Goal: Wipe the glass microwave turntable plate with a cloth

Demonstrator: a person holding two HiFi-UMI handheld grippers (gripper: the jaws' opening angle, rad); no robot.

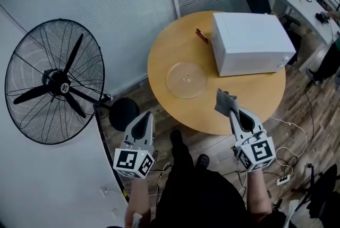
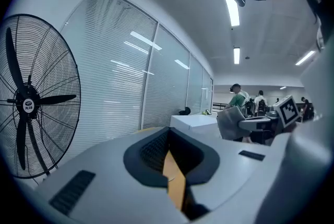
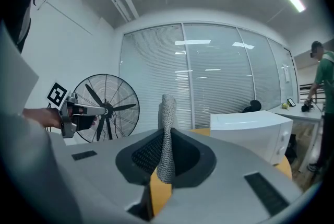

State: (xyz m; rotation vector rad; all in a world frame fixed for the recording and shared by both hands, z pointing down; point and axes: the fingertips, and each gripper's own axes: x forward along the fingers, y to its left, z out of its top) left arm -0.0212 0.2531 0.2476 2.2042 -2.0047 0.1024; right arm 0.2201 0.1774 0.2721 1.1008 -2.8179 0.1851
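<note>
On the table, the plate is not wiped yet. The right gripper pinches the cloth; the left gripper is closed, empty.

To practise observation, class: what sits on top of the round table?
A glass plate, a white microwave and a small red object; the microwave covers the tabletop beneath it.

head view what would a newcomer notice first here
The round wooden table carries a white microwave with a clear glass plate lying beside it. A big black fan stands at the left. In front, the right gripper holds up a grey cloth; the left gripper is empty.
</note>
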